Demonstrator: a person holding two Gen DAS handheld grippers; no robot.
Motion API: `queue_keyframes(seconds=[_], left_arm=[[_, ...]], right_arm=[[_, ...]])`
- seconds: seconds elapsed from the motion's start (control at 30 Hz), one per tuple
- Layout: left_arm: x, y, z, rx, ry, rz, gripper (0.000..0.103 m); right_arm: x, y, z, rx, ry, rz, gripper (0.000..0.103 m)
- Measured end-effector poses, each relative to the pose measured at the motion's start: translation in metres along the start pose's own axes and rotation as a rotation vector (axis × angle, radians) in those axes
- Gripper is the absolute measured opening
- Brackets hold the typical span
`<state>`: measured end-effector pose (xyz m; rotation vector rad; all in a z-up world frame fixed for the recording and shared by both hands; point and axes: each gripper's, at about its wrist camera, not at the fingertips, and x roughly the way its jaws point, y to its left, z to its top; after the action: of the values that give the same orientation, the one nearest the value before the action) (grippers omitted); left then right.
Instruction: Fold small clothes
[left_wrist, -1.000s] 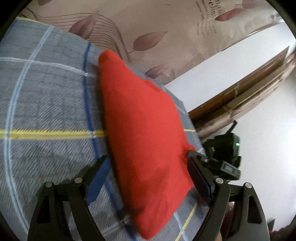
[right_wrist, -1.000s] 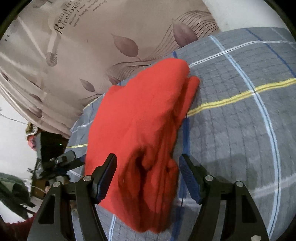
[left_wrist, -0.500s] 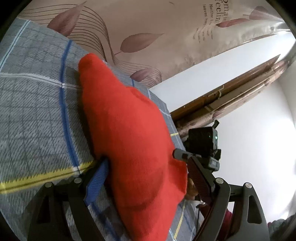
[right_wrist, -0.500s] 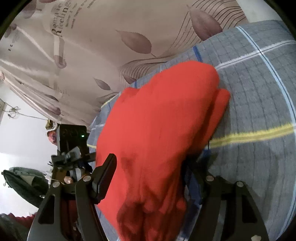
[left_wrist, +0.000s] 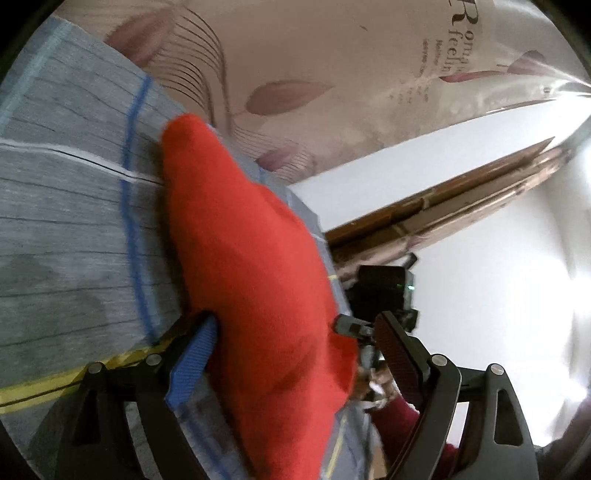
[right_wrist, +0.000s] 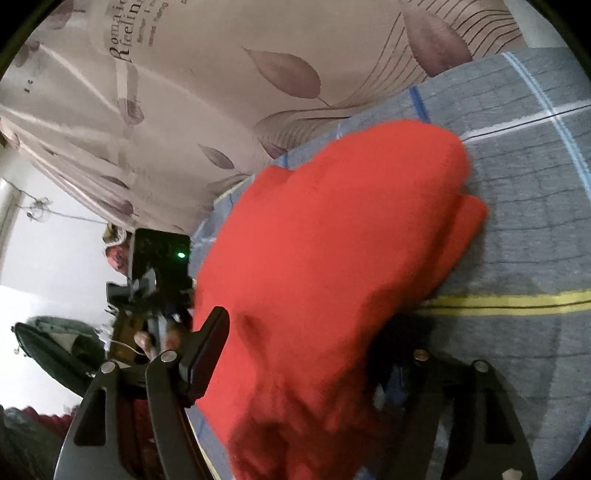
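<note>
A folded red garment (left_wrist: 251, 273) lies on a grey plaid bed sheet (left_wrist: 62, 229). My left gripper (left_wrist: 295, 354) is open, its jaws straddling the garment's near end, the blue-padded finger (left_wrist: 192, 365) tucked under the left edge. In the right wrist view the same red garment (right_wrist: 332, 266) bulges between the jaws of my right gripper (right_wrist: 310, 354), which is open. Its left finger (right_wrist: 207, 354) shows beside the cloth; the right fingertip is hidden under the cloth. Each gripper appears at the far side of the other's view.
A beige curtain with leaf print (right_wrist: 229, 81) hangs behind the bed. A white wall and brown wooden frame (left_wrist: 424, 206) lie beyond the bed edge. A yellow stripe (right_wrist: 517, 299) crosses the sheet. A dark bag (right_wrist: 55, 343) lies off the bed at left.
Both grippers have pushed in from opposite ends so the red garment now sits deep between their jaws. The views tilted up and the cloth bulges more. Jaws stayed open.
</note>
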<state>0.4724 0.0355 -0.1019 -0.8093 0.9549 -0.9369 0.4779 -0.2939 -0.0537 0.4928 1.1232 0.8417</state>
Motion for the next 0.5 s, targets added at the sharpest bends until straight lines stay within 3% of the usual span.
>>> queue_keyframes(seconds=[0.07,0.23,0.3,0.43,0.5], left_arm=[[-0.005,-0.002,0.002,0.016,0.003,0.059,0.086],[0.018,-0.010,0.009,0.036,0.091,0.091,0.089],[0.035,-0.020,0.011,0.067,0.128,0.112,0.098],[0.044,-0.025,0.010,0.096,0.127,0.128,0.103],[0.040,-0.024,0.008,0.096,0.088,0.106,0.103]], right_arm=[[0.000,0.000,-0.002,-0.008,0.008,-0.002,0.071],[0.010,0.006,0.000,-0.032,0.010,0.021,0.074],[0.010,0.005,0.001,-0.022,-0.002,0.039,0.074],[0.006,0.001,-0.001,-0.006,-0.024,0.081,0.074],[0.004,0.000,-0.002,-0.001,-0.030,0.090,0.074]])
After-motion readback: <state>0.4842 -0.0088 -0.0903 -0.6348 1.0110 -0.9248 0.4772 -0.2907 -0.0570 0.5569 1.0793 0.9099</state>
